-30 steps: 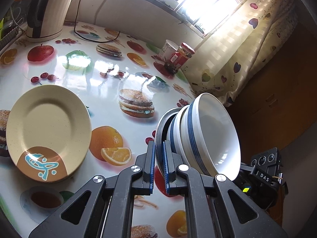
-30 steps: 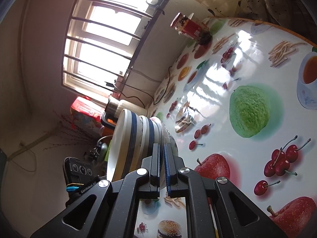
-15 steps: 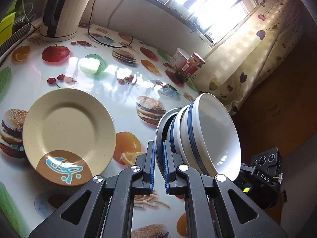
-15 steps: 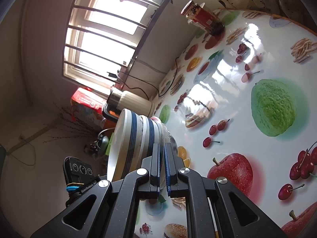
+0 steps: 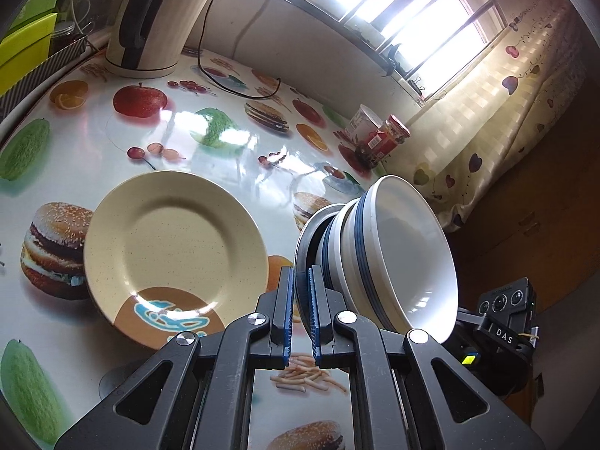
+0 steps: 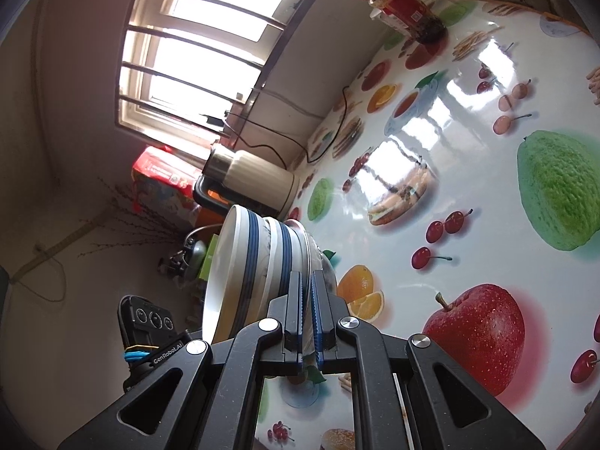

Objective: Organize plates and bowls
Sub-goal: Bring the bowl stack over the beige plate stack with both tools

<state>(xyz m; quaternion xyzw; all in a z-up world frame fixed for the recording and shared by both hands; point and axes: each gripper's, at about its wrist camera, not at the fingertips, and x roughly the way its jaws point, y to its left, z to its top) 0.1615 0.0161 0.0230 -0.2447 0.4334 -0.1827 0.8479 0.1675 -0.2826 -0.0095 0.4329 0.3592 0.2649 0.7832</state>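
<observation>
Left claw (image 5: 299,302): jaws nearly together, blue ribbed pads pinching the rim of the grey plate (image 5: 304,236) at the back of the stack.
Right claw (image 6: 306,309): jaws likewise almost closed, gripping the same grey plate (image 6: 318,258) by its opposite rim.
Stack: two white bowls (image 5: 397,262) with dark blue bands, nested and lying against the plate, the whole lot tipped on edge between the two claws and held above the table (image 5: 240,150); in the right wrist view the bowls (image 6: 247,262) sit just left of the fingers.
Cream plate (image 5: 174,255): flat on the table, just left of and ahead of the left claw; round, speckled, glossy, with a brown patch bearing a blue figure at its near edge.
Table surface: shiny white cloth printed with burgers, apples, cherries and oranges; window glare on it.
Far ahead of the left claw: ribbed cream kettle (image 5: 157,26) with a black handle, its cable (image 5: 225,75) trailing over the cloth.
Ahead and right: a red-labelled jar (image 5: 380,142) beside a white tub (image 5: 360,122), near the curtain (image 5: 498,112) with heart prints.
In the way: nothing stands between the stack and the cream plate.
Window (image 6: 202,37): barred, bright.
</observation>
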